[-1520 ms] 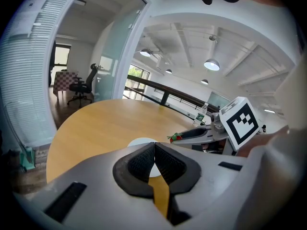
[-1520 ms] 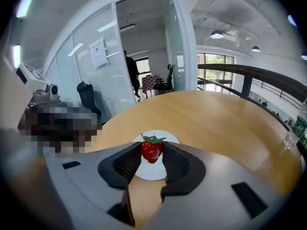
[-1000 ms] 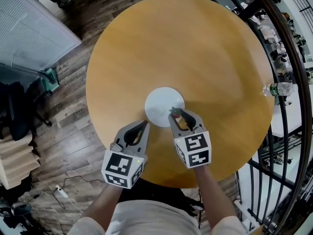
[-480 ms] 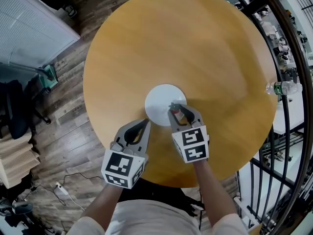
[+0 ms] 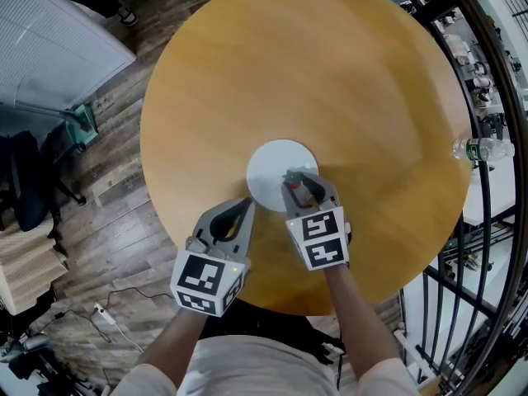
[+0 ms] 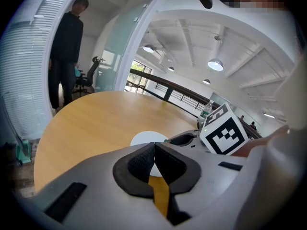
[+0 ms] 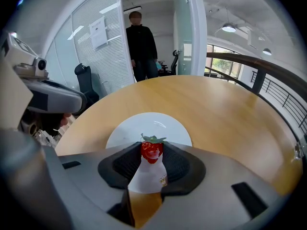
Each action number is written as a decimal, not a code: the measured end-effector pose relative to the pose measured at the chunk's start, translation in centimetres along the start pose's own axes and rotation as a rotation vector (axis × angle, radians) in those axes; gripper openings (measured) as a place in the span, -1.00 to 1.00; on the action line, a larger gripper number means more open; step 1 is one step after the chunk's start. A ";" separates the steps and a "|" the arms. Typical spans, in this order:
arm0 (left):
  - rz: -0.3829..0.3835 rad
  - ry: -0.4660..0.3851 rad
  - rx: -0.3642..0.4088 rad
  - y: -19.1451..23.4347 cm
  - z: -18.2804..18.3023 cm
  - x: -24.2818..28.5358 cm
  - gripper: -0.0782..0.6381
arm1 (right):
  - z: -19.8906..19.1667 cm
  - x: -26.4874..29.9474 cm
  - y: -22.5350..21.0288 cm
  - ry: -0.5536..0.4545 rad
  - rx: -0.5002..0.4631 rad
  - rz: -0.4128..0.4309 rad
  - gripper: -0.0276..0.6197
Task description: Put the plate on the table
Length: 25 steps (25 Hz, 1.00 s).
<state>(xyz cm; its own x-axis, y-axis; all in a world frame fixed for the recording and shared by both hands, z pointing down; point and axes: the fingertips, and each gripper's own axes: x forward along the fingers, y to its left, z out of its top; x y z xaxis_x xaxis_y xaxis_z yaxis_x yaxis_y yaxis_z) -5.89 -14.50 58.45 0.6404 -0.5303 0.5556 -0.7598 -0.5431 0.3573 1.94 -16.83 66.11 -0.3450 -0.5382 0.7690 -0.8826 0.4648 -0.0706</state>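
**A:** White plate point(image 5: 276, 165), head view first: where does it lie from the jaws?

**B:** Flat on the wooden table point(image 5: 330, 73), ahead of both grippers. The right gripper point(image 5: 297, 180) has its tips over the plate's near rim. The left gripper point(image 5: 242, 210) stops just short of the rim, with the plate ahead and to the right of its jaws. So the right one is nearer.

**A:** And the left gripper view?

**B:** Jaws together, pads meeting, nothing between them. The plate shows beyond the tips, a little to the right.

**A:** The right gripper view?

**B:** Jaws fairly wide but clamped on a small strawberry point(image 7: 152, 151). Its red body sits between the pads and its green cap points forward along the jaws. The plate spreads out just beyond and beneath the tips. It is round, so there is no long axis to line up with. I cannot tell whether the berry touches it.

**A:** So the plate is on the table?

**B:** By my reading, yes. The coming move likely turns on the berry hanging over the plate's near part, so opening the jaws should land it there.
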 end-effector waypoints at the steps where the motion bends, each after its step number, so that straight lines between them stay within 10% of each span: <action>1: 0.001 0.000 -0.001 0.1 0.0 0.0 -0.72 | 0.0 0.1 0.0 0.002 0.000 -0.001 -0.46; 25: 0.025 0.002 -0.013 -0.2 -0.1 -0.7 -0.72 | -0.2 -0.2 -0.4 0.007 0.011 0.014 -0.34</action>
<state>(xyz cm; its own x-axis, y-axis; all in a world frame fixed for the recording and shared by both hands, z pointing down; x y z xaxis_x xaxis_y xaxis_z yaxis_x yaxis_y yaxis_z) -6.24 -14.00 58.05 0.6207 -0.5427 0.5659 -0.7773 -0.5208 0.3531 2.39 -16.76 66.11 -0.3552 -0.5266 0.7723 -0.8810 0.4649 -0.0882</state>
